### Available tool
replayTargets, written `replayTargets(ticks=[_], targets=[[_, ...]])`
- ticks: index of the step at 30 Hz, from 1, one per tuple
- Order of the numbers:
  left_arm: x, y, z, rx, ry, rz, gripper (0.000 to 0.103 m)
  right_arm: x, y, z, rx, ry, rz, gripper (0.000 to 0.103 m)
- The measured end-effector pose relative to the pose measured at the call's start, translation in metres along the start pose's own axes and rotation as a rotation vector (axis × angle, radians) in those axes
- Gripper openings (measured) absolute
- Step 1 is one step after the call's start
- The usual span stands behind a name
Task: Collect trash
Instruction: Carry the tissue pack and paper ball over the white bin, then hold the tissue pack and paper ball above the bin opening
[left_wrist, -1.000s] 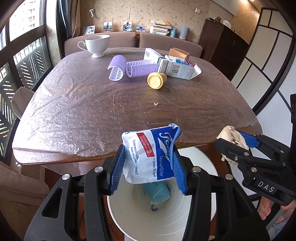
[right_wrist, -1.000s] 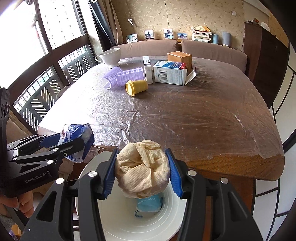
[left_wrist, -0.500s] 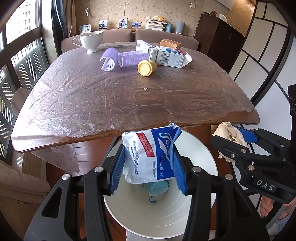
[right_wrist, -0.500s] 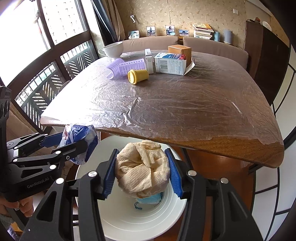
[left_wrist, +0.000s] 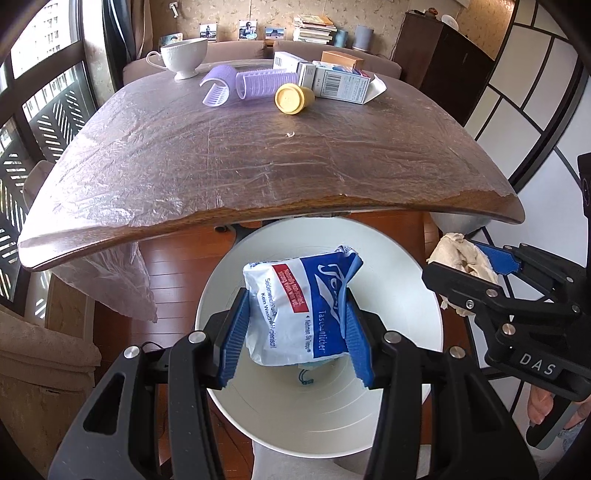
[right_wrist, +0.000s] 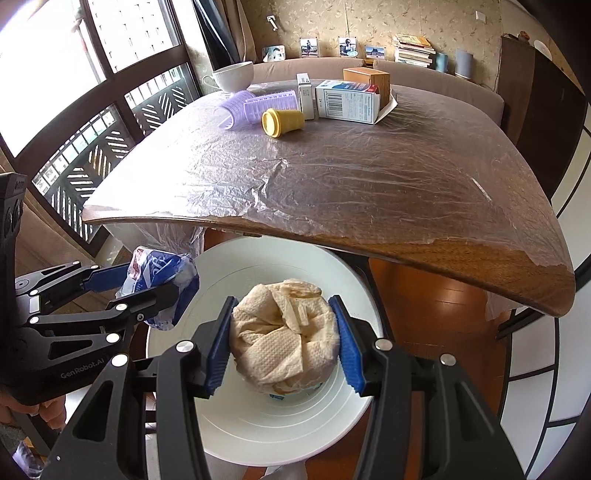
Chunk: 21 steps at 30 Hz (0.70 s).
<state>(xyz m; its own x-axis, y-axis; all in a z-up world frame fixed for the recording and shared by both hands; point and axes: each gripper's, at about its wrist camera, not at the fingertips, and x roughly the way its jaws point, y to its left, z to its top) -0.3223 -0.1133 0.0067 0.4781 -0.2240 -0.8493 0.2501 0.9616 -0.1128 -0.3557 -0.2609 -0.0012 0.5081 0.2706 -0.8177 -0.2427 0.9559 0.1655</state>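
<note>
My left gripper (left_wrist: 295, 332) is shut on a blue-and-white tissue packet (left_wrist: 299, 310) and hangs over the mouth of a white round bin (left_wrist: 399, 280) that stands on the floor by the table's near edge. My right gripper (right_wrist: 282, 343) is shut on a crumpled beige paper napkin (right_wrist: 284, 339), over the same white bin (right_wrist: 347, 280). A blue scrap (left_wrist: 310, 369) lies at the bin's bottom. In the right wrist view the tissue packet (right_wrist: 159, 277) shows at the bin's left rim; in the left wrist view the napkin (left_wrist: 461, 258) shows at its right.
The wooden table (left_wrist: 258, 155), covered in clear film, carries a white cup (left_wrist: 184, 55), purple hair rollers (left_wrist: 251, 85), a yellow cap (left_wrist: 293, 98) and small cartons (left_wrist: 343, 81) at its far side. A sofa (right_wrist: 424, 74) lies behind. A hand (left_wrist: 543, 406) holds the right gripper.
Both grippers have drawn back from the table and sunk, so more of the bin's mouth shows under them. Both grips are unchanged.
</note>
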Motion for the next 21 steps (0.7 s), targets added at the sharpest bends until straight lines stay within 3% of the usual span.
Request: replayTargets(ticks=[21], targets=[[0.023, 0.002, -0.017, -0.008, 0.075, 0.033, 0.050, 0.018, -0.006, -0.017, 0.016, 0.084, 0.019, 0.050]])
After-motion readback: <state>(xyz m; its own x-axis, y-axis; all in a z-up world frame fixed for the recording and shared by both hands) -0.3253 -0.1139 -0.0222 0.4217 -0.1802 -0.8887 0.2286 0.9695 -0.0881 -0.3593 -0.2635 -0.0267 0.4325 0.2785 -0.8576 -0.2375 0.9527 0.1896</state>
